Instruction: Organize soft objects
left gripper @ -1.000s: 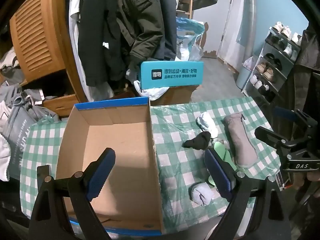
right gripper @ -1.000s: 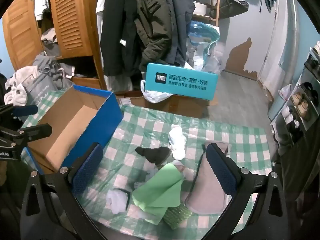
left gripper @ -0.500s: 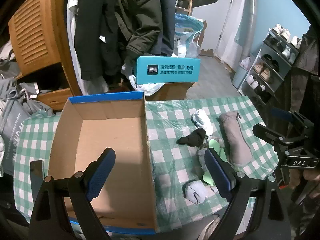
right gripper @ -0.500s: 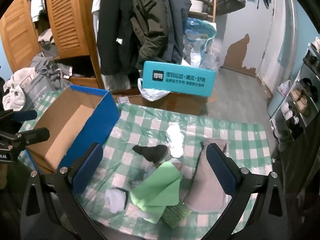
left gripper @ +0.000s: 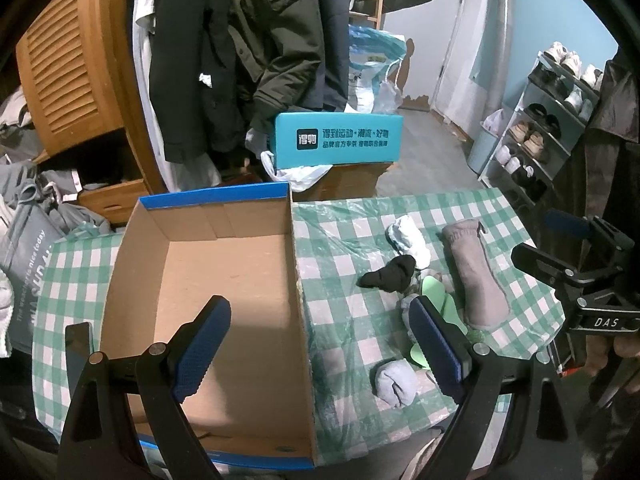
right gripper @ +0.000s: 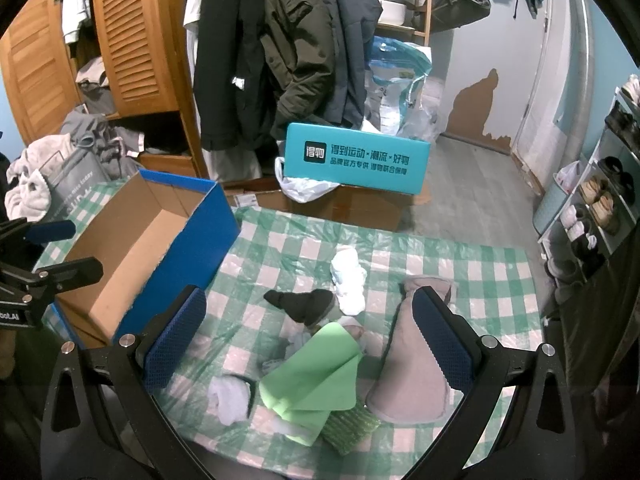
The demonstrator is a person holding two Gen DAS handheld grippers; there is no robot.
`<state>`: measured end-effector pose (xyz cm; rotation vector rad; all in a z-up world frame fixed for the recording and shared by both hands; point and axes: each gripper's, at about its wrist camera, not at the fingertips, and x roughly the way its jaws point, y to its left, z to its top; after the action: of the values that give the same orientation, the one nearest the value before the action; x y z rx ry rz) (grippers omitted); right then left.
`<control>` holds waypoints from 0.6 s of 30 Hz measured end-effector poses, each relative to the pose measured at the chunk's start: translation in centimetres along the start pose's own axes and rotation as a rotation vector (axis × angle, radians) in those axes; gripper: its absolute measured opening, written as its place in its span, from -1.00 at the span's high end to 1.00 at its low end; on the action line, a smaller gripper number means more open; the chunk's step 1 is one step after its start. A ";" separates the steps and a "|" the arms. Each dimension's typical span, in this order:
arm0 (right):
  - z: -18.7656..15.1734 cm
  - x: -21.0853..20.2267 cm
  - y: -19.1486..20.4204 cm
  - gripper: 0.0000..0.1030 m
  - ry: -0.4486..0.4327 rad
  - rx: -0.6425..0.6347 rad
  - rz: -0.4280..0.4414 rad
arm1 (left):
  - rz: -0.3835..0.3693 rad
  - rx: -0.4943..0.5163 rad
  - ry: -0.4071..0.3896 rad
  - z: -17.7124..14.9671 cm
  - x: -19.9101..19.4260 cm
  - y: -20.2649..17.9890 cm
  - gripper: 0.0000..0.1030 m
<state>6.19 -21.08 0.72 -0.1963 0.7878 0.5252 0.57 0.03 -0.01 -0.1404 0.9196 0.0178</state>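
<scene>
An open blue cardboard box (left gripper: 208, 280) (right gripper: 132, 256) sits empty on the left of the green checked tablecloth (left gripper: 340, 248). To its right lie a black sock (right gripper: 304, 304), a white sock bundle (right gripper: 350, 276), a grey pouch (right gripper: 412, 376), a folded green cloth (right gripper: 316, 380) and a pale rolled sock (right gripper: 230, 398). My left gripper (left gripper: 320, 344) is open and empty above the box's right wall. My right gripper (right gripper: 310, 340) is open and empty above the pile of soft things.
A teal carton (right gripper: 356, 158) stands on a brown box behind the table. Coats (right gripper: 288, 48) hang at the back beside a wooden wardrobe (right gripper: 132, 36). A shoe rack (left gripper: 552, 120) stands at the right. Clothes and a grey bag (right gripper: 72, 176) are heaped at the left.
Both grippers have drawn back and up a little, so the table looks smaller and farther. Nothing on the table has moved. Both grippers stay open.
</scene>
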 end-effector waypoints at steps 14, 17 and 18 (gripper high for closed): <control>-0.1 0.0 0.0 -0.97 -0.001 0.000 -0.001 | 0.003 0.004 -0.001 -0.3 0.1 -0.1 -0.79; -0.1 0.0 0.0 -0.97 0.000 0.000 -0.001 | 0.004 0.005 -0.002 -0.3 0.1 -0.2 -0.79; 0.0 0.0 0.0 -0.97 0.000 0.000 -0.002 | 0.005 0.006 -0.001 -0.3 0.1 -0.1 -0.79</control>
<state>6.14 -21.06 0.69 -0.1972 0.7878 0.5235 0.42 -0.15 -0.30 -0.1330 0.9189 0.0195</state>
